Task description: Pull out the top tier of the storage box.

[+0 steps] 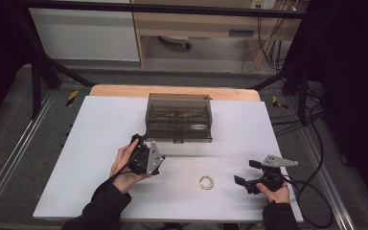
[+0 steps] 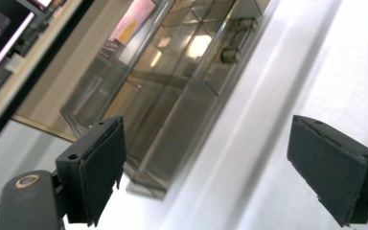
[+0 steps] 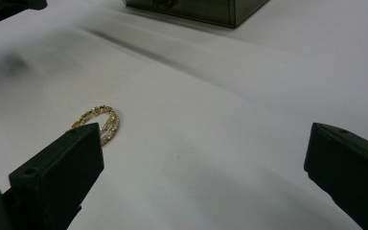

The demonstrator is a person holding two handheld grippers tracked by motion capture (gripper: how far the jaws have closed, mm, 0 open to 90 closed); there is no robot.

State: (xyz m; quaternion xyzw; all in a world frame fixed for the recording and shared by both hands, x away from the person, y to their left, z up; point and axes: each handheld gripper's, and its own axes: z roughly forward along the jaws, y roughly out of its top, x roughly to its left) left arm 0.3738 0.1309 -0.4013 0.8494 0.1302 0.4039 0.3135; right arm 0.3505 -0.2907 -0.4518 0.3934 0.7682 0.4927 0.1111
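A smoky see-through drawer box [image 1: 178,117] stands at the middle back of the white table [image 1: 100,124]. My left gripper [image 1: 141,140], held in a hand, sits just off the box's front left corner, open and empty. In the left gripper view the box [image 2: 172,86] fills the space beyond the left gripper [image 2: 206,163], and two small drawer knobs [image 2: 230,55] show. A gold chain bracelet [image 1: 206,182] lies coiled on the table near the front. My right gripper [image 1: 247,172] is open to its right, jaws pointing toward it. In the right gripper view the bracelet [image 3: 100,120] lies just beyond the left jaw of the right gripper [image 3: 201,163].
The table's wooden back edge [image 1: 172,91] runs behind the box. Black cables [image 1: 311,143] trail off the table's right side. A dark frame and rails surround the table. A corner of the box [image 3: 206,9] shows at the top of the right gripper view.
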